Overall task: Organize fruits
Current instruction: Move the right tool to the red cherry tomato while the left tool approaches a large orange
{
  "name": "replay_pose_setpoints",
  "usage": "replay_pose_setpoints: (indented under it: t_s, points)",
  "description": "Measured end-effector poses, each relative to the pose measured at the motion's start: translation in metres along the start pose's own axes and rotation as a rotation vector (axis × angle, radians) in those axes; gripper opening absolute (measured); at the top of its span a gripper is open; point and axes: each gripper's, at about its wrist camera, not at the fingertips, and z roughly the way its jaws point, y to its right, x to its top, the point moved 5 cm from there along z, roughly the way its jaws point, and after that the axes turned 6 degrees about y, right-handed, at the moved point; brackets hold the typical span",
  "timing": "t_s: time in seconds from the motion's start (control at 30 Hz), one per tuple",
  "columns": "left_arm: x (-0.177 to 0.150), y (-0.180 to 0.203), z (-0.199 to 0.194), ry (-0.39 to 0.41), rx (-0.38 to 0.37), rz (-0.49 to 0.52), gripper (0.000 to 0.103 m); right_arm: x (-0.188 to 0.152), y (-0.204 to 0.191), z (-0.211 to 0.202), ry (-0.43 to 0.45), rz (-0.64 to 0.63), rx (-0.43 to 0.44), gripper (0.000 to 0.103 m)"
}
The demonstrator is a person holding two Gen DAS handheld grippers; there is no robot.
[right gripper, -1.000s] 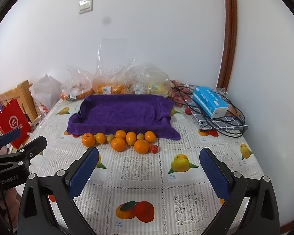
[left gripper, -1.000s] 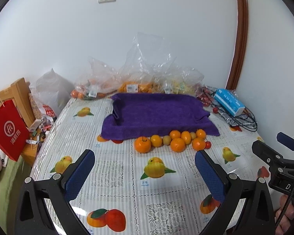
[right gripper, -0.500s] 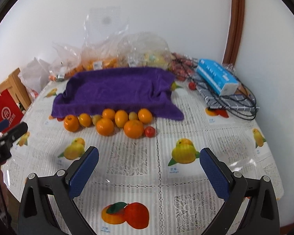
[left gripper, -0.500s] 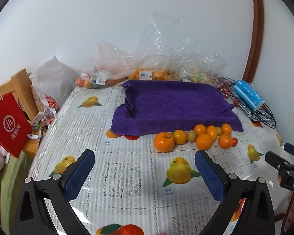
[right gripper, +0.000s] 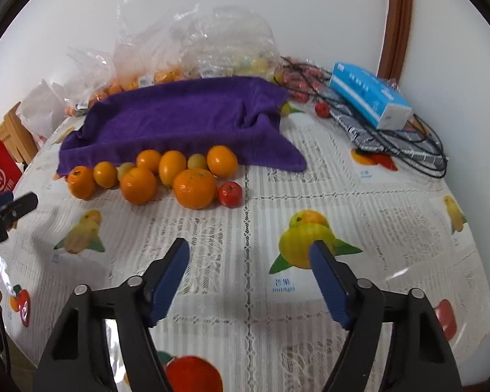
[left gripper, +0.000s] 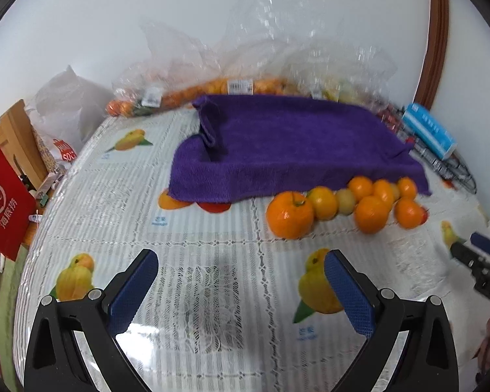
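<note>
Just in front of the towel (right gripper: 179, 121), fruit row (right gripper: 153, 173) lies ahead-left of R gripper (right gripper: 250, 254), ahead-right of L gripper (left gripper: 240, 263); both spread, empty.

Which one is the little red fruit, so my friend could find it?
Find the purple towel on the table. A row of orange fruits lies along its front edge. At the row's right end sits the small red fruit, the only red one, touching the biggest orange.

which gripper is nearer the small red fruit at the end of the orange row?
Right. The right gripper sits just short of the red fruit; the left gripper is further off, toward the row's opposite end.
</note>
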Motion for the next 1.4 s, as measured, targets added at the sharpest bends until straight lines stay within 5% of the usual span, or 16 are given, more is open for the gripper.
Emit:
replay_pose_setpoints:
  t_s: [0.47, 1.2, 1.4]
  points:
    - [-0.005, -0.015, 0.051, -0.084, -0.002, -0.038, 0.092, 0.01, 0.005, 0.061, -0.013, 0.019, 0.033, 0.047]
    - [-0.009, -0.011, 0.056, -0.069, 0.036, -0.034, 0.092, 0.029, -0.005, 0.083, 0.004, -0.053, 0.027, 0.046]
    - [-0.01, -0.01, 0.054, -0.067, 0.023, -0.025, 0.092, 0.032, -0.008, 0.085, 0.007, -0.06, 0.024, 0.039]
